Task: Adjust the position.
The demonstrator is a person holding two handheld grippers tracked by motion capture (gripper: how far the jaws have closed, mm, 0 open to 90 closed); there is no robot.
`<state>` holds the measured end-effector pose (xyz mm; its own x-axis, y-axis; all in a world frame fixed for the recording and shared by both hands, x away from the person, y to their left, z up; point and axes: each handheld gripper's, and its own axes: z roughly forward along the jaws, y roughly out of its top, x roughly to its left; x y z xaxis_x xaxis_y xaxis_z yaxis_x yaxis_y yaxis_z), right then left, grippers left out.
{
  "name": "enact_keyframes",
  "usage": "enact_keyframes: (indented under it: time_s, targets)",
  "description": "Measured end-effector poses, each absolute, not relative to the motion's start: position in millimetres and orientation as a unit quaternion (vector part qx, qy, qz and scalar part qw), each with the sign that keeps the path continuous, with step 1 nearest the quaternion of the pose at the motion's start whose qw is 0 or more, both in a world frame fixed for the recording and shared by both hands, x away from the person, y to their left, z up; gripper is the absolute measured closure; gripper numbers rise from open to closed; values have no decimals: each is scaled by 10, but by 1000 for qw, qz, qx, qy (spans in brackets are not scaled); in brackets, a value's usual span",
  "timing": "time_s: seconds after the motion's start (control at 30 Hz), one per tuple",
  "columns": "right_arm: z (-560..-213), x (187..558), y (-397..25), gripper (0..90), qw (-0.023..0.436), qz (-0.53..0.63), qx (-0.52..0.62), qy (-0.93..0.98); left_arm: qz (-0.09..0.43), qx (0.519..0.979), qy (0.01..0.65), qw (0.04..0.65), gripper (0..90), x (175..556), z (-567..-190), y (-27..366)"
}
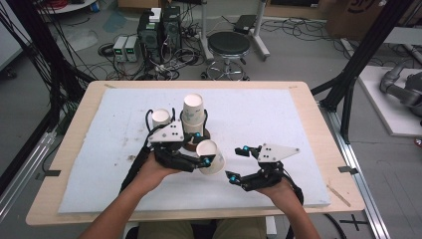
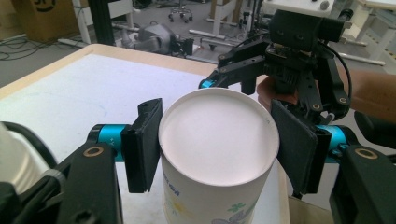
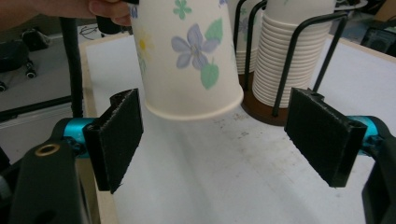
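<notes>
Fingers of the left gripper (image 2: 215, 156) are closed against the two sides of a paper cup (image 2: 219, 154), whose closed white base faces the left gripper view while its lower wall is cut off by the frame. Fingers of the right gripper (image 3: 224, 140) are spread wide with nothing gripped between them.

From largest to smallest, the wooden table (image 1: 79, 119) is covered by a white foam mat (image 1: 259, 124). On the mat at about 12 o'clock from the left gripper (image 1: 203, 148), a dark wire-frame holder (image 3: 299, 56) with a stack of nested cups (image 1: 193, 113) is seen; its top is cut off in the right gripper view. A separate cup (image 1: 160, 117) is seen at 10 o'clock, partly hidden by the grey plate (image 1: 166, 133). The held cup (image 1: 211, 155) is kept tilted beside the holder, at 9 o'clock from the right gripper (image 1: 238, 163). Whether it touches the mat cannot be told.
</notes>
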<state>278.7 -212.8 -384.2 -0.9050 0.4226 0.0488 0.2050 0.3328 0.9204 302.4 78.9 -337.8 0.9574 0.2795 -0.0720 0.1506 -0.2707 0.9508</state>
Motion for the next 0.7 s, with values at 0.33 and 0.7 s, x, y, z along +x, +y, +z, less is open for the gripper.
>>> enact_keyframes:
  time_s: [0.33,0.7]
  targets:
    - [-3880,2827,-2017,200,78,540,163,822,44,802,114,584,373,2996,-3421,650]
    - [-3943,2875,-1932,202,56,541,145,826,33,798,103,593,374,2957,-3430,596]
